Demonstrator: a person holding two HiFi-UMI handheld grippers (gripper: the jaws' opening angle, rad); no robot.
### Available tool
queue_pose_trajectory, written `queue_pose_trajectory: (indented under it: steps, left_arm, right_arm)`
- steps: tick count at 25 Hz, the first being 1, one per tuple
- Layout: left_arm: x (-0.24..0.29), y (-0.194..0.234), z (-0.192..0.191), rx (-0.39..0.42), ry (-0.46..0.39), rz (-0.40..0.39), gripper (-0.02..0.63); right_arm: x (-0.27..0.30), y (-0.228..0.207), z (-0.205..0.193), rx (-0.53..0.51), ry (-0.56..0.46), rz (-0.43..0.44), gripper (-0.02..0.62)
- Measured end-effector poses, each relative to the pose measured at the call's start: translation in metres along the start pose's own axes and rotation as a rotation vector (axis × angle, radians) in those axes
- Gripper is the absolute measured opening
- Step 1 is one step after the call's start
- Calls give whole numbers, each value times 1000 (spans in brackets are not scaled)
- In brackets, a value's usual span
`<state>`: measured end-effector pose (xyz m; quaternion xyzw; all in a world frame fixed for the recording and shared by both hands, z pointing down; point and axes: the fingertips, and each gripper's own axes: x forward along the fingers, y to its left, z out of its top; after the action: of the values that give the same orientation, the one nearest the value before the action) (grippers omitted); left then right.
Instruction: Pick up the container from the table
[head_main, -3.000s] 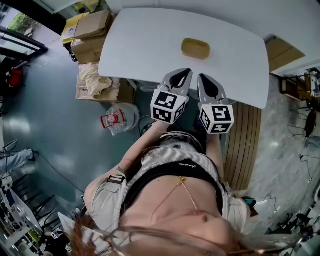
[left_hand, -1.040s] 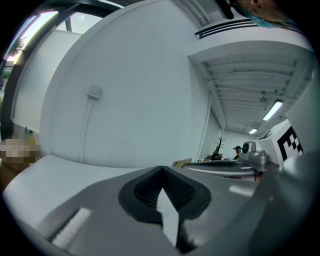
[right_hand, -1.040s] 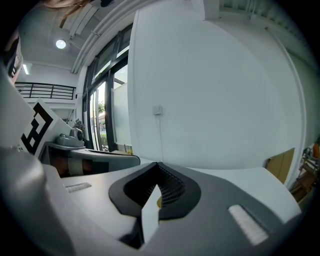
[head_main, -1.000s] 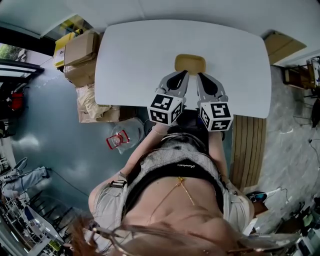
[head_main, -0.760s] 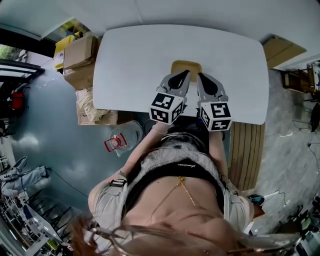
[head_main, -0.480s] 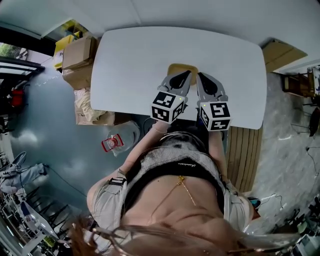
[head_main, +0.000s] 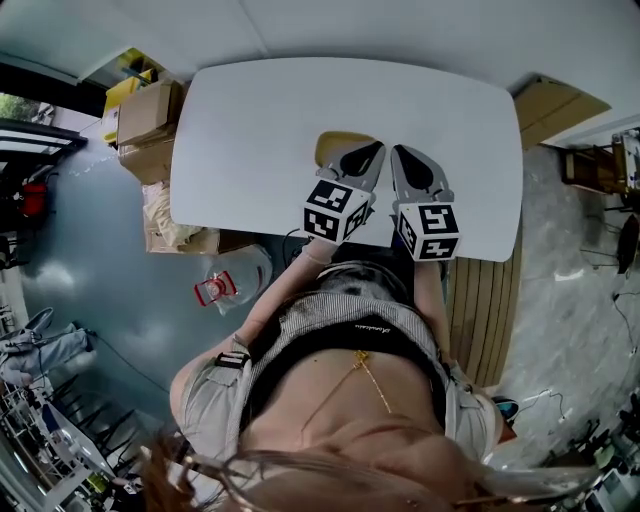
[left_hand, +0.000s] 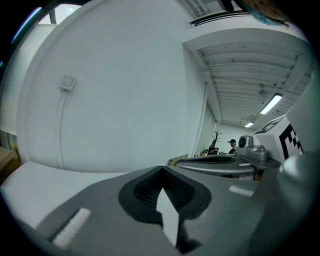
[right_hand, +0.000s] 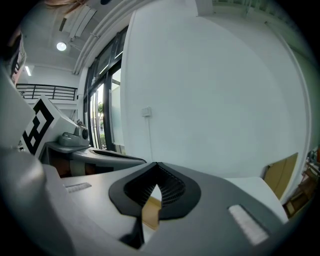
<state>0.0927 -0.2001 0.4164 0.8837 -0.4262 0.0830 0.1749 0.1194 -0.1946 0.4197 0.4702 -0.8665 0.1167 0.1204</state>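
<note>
Though half-hidden, container (head_main: 333, 146) under hand-held gripper (head_main: 370, 150).

Both the left gripper (head_main: 374, 149) and right gripper (head_main: 400, 153) are grey, with black ribbed pads (left_hand: 150, 192) and a white cube (head_main: 337, 208) bearing black square markers. The person wears a striped grey shirt (head_main: 330, 310), black top (head_main: 330, 352) and thin gold necklace (head_main: 366, 376).

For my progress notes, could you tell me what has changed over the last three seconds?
The left gripper and right gripper advanced over the table edge up to the container; the left now overlaps it in the head view. Nothing was grasped: both stay shut, container still on the table.
</note>
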Motion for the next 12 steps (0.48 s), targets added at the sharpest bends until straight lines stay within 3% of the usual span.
queue_pose_trajectory:
  steps: [12]
  left_arm:
    - [17, 1, -6, -36, 5, 71, 0]
  right_arm:
    - [7, -25, -9, 3, 28, 60, 26]
